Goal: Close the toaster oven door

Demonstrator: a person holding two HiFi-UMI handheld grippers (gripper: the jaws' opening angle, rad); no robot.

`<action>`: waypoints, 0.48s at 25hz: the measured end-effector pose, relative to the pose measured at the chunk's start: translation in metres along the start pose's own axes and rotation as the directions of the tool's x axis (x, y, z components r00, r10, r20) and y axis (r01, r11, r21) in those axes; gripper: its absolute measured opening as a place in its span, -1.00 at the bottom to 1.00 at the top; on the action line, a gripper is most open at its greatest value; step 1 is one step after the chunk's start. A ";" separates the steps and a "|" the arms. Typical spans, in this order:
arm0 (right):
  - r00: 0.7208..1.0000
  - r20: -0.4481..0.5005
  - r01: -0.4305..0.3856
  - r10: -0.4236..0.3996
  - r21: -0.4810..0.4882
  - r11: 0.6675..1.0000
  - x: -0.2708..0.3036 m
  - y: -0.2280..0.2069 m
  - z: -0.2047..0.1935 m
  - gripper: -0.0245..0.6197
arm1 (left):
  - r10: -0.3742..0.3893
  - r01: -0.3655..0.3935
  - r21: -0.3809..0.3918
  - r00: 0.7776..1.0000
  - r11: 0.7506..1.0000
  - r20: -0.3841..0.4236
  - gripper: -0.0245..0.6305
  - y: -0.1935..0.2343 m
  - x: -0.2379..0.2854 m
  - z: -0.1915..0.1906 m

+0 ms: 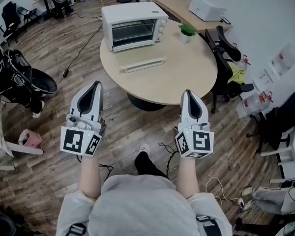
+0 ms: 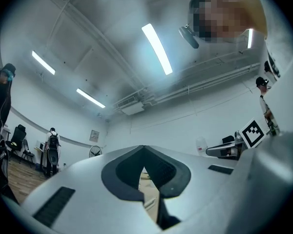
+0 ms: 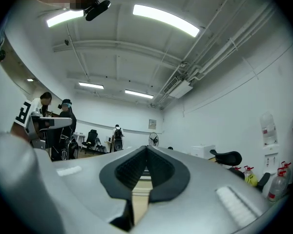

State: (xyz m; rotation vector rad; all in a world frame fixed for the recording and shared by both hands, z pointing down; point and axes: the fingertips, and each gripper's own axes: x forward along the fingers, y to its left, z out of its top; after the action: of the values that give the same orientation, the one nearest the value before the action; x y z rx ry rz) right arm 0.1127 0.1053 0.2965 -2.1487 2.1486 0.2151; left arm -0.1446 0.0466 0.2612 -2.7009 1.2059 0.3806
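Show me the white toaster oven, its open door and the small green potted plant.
white toaster oven [image 1: 132, 13], head view, on its top panel.
open door [image 1: 137, 58], head view, on its lowered panel.
small green potted plant [image 1: 187, 30], head view, on its leaves.

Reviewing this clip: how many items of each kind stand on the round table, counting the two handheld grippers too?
Toaster oven: 1
Potted plant: 1
Grippers: 2 (left gripper, right gripper)
Total: 4
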 end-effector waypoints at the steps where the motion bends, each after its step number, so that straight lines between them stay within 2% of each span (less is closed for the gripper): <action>1: 1.000 0.005 -0.010 0.010 -0.003 1.000 0.011 -0.003 0.001 -0.89 | 0.003 -0.003 0.015 1.000 1.000 0.004 -0.91 0.002 0.010 0.000; 5: 0.998 0.024 -0.055 0.055 -0.004 0.998 0.051 -0.020 0.004 -0.89 | 0.021 -0.022 0.048 1.000 0.999 0.014 -0.91 0.005 0.048 -0.001; 12: 0.983 0.098 -0.151 0.152 -0.020 0.988 0.110 -0.046 0.016 -0.89 | 0.031 -0.029 -0.029 0.999 0.999 0.039 -0.91 0.010 0.104 -0.003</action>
State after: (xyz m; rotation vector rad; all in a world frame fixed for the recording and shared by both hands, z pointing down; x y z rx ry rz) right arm 0.1577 -0.0001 0.2605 -1.9364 2.2603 0.3399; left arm -0.0845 -0.0345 0.2332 -2.6884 1.2409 0.4563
